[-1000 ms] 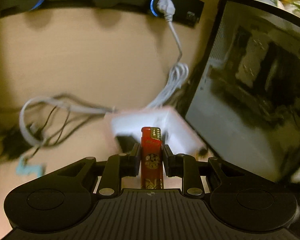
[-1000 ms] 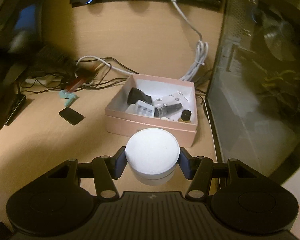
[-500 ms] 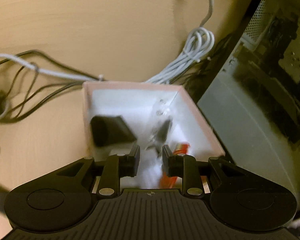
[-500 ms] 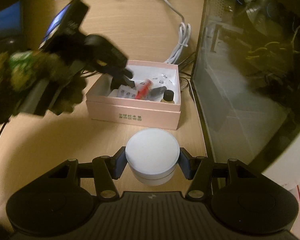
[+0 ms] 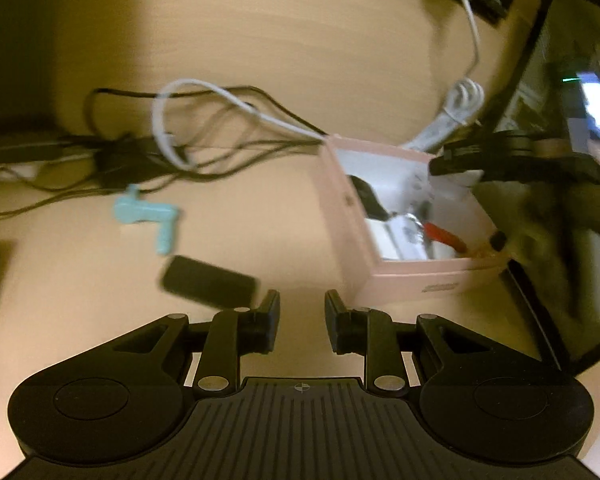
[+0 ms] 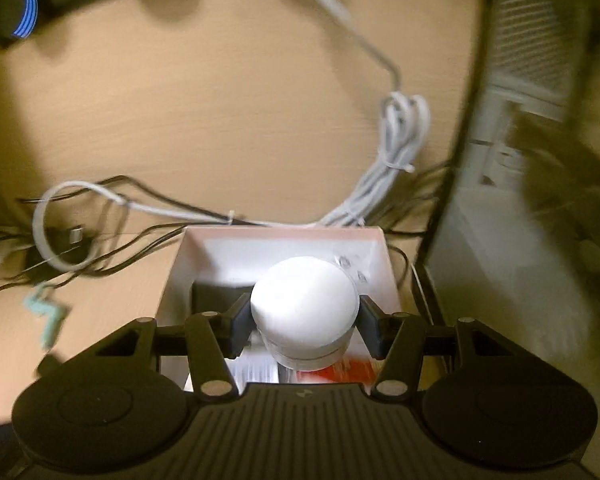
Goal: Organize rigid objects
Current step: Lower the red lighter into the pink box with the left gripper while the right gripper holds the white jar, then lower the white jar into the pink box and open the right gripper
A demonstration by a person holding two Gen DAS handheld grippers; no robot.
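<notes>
Right wrist view: the desk (image 6: 228,92) fills most of the field, with the dark computer case (image 6: 540,160) standing along the 3 o'clock side. The pink box (image 6: 384,256) that sat well ahead at 12 o'clock half a second ago is now directly under the right gripper (image 6: 304,320), whose jaws are clamped at middling width on the white round jar (image 6: 305,304). The jar hangs over the box's open interior, not yet set down. At 6 o'clock of the jar, the red lighter (image 6: 350,372) lies on the box floor.

Left wrist view: the same pink box (image 5: 352,216) stands at 2 o'clock, with the right gripper's fingers (image 5: 456,160) reaching in over its far corner. A second ago the left gripper (image 5: 302,326) held the red lighter (image 5: 446,236); that lighter now lies inside the box, and the left jaws stand narrow with nothing between them. Off at 10 o'clock lie a black flat piece (image 5: 208,286), just ahead of the left fingertip, and a teal plastic piece (image 5: 150,218) beyond it, both on the bare desk near the tangle of cables (image 5: 204,128).

Assessment: the lighter counts as stowed. The jar is the item in hand and appears ready for release. The black and teal pieces appear to remain outstanding, and the left gripper is swinging toward them.
</notes>
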